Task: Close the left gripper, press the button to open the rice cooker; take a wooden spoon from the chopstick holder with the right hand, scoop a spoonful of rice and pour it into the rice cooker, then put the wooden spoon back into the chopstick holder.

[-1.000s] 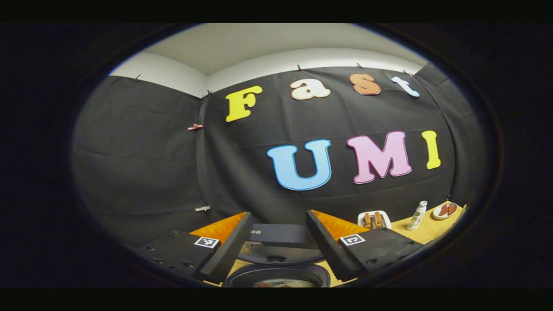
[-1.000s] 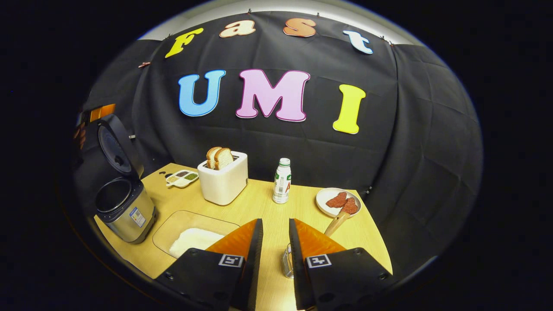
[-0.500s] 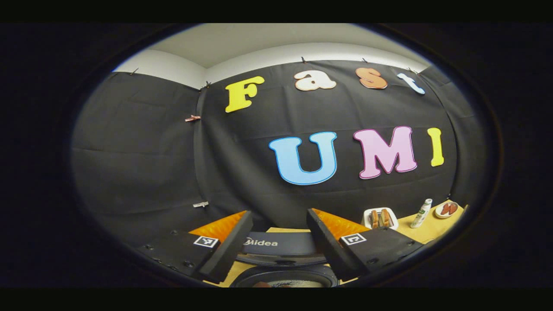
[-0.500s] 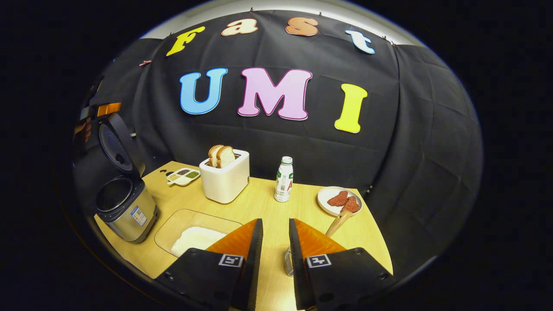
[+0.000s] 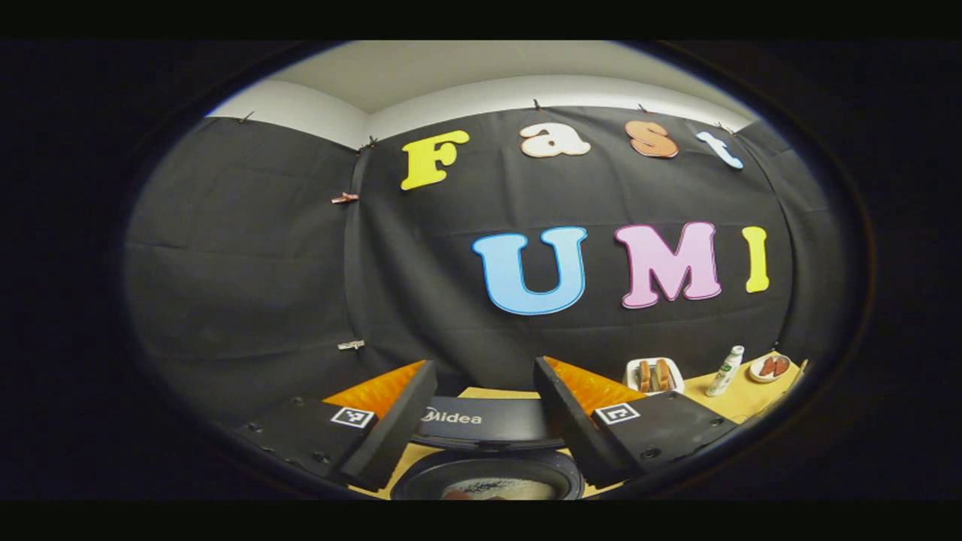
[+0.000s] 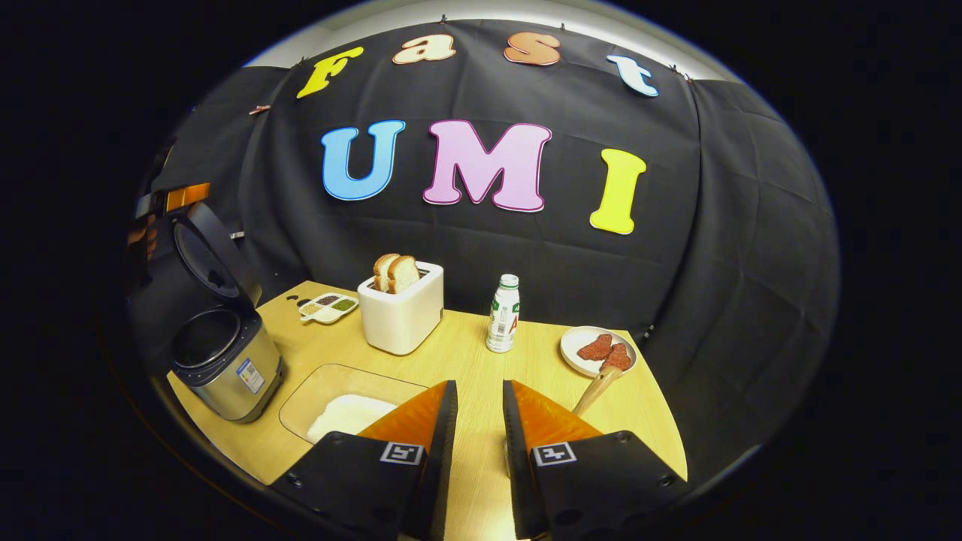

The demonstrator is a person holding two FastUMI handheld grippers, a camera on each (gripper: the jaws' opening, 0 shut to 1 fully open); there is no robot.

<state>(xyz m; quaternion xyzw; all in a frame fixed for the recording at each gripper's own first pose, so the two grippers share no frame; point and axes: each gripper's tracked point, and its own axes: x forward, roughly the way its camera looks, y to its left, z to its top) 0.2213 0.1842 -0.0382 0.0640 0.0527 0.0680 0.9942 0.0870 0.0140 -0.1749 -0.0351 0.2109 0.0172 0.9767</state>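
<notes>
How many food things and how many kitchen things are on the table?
Food: 5 - toast, bottle, meat, rice, spices.
Kitchen things: 6 - cooker, toaster, plate, tray, spice dish, spoon.
Total: 11.

Staged kitchen booth: black cloth wall (image 6: 721, 248), toaster (image 6: 402, 315), rice cooker (image 6: 225, 361).

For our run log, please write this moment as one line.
rice cooker: lid open | left gripper: open, above cooker | right gripper: open, empty | wooden spoon: not yet taken | rice: in tray
</notes>
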